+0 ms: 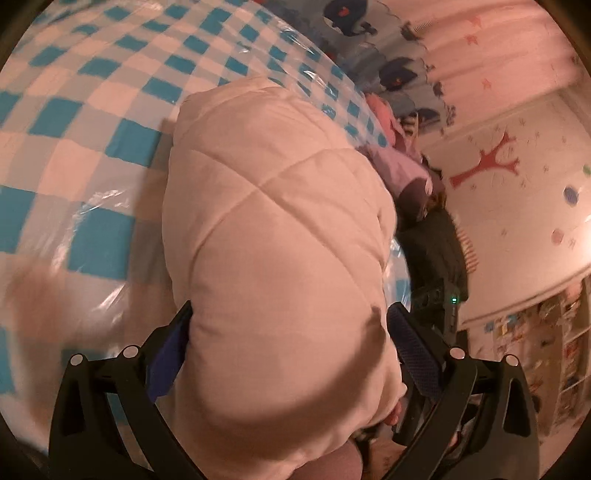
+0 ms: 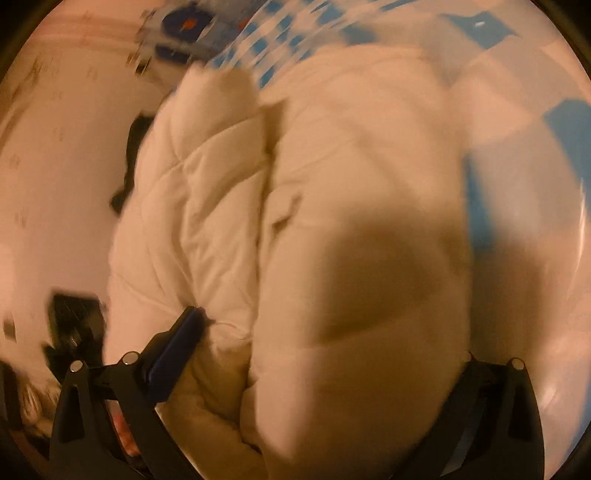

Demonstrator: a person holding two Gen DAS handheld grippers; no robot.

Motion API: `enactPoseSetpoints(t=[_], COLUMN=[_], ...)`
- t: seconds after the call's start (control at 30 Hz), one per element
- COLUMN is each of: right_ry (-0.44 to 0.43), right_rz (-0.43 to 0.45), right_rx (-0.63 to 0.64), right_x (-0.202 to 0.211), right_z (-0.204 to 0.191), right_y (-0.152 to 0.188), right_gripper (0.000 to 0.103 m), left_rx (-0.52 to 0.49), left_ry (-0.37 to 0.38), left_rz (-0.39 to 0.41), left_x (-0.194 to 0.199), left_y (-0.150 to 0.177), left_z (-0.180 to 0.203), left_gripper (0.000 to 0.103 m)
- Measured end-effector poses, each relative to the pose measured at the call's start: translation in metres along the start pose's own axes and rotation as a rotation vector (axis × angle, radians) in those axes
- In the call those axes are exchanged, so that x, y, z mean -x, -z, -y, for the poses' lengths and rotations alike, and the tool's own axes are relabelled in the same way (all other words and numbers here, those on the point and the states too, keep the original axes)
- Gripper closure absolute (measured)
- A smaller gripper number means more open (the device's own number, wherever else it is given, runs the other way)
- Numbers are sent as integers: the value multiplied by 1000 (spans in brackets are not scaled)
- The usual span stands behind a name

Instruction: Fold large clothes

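Observation:
A cream quilted puffer jacket [image 1: 266, 221] fills the left wrist view, bunched into a thick bundle above the blue-and-white checked tablecloth [image 1: 92, 110]. My left gripper [image 1: 291, 325] holds the bundle's near end, and its blue pads [image 1: 170, 354] press in from both sides. In the blurred right wrist view the same jacket [image 2: 351, 184] lies folded over itself. My right gripper [image 2: 325, 343] has it between its fingers. The left finger [image 2: 177, 339] shows, while the right finger is hidden under the fabric.
Clear plastic covers the checked cloth [image 2: 565, 122]. Beyond the table's far edge lie a purple garment [image 1: 402, 170], a dark garment [image 1: 432, 243] and whale-print bedding [image 1: 347, 14]. A black device with a green light [image 1: 448, 306] sits right of the jacket. The wall carries a red tree sticker [image 1: 487, 162].

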State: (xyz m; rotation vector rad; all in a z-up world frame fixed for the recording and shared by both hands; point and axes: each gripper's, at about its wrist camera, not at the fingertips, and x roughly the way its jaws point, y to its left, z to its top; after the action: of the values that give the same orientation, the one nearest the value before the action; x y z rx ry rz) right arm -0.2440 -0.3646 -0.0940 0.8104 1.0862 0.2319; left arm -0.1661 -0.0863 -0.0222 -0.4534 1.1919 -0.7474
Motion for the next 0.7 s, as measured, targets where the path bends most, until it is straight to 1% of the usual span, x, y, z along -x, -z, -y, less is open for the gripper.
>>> enactPoseSetpoints(t=[0.07, 0.13, 0.17, 0.2, 0.23, 0.27, 0.3, 0.33, 0.4, 0.43, 0.47, 0.5, 0.53, 0.57, 0.6, 0.63, 0.7], right_ry=[6, 27, 31, 53, 77, 128, 161, 215, 373, 390, 382, 360, 291, 217, 105, -44, -162], right_rz=[-4, 12, 12, 15, 23, 39, 48, 66, 156, 222, 267, 312, 349, 348, 324, 281, 242], right_rx=[34, 70, 72, 76, 83, 108, 121, 140, 204, 224, 233, 251, 282, 284, 259, 202, 142], right_x=[1, 1, 2, 5, 8, 17, 22, 30, 55, 70, 79, 86, 90, 89, 81, 67, 44], right_z=[-6, -4, -3, -2, -4, -9, -13, -17, -35, -46, -56, -71, -90, -99, -109, -114, -115], right_y=[16, 22, 22, 21, 20, 19, 19, 19, 15, 11, 7, 3, -6, -15, -30, -45, -61], right_gripper=[6, 6, 6, 6, 6, 6, 6, 6, 6, 6, 6, 6, 6, 6, 6, 6, 6], left_rx=[-52, -47, -32, -14, 15, 25, 23, 13, -30, -57, -92, -103, -93, -54, -33, -26, -53], left_ry=[-45, -66, -80, -81, -98, -117, -135, -130, -95, -80, -49, -19, 5, 54, 71, 57, 21], left_rz=[-23, -41, -38, -24, 28, 74, 142, 199, 273, 295, 305, 294, 279, 250, 234, 243, 258], left_x=[10, 15, 18, 24, 37, 47, 62, 74, 86, 87, 81, 71, 60, 44, 34, 24, 14], left_y=[15, 24, 27, 27, 27, 26, 23, 19, 11, 7, 1, -4, -8, -11, -13, -12, -6], left_z=[4, -7, -17, -24, -31, -35, -37, -35, -26, -19, -11, -6, -3, -6, -8, -8, -2], left_gripper=[8, 8, 8, 8, 8, 8, 8, 8, 8, 8, 8, 8, 8, 8, 8, 8, 8])
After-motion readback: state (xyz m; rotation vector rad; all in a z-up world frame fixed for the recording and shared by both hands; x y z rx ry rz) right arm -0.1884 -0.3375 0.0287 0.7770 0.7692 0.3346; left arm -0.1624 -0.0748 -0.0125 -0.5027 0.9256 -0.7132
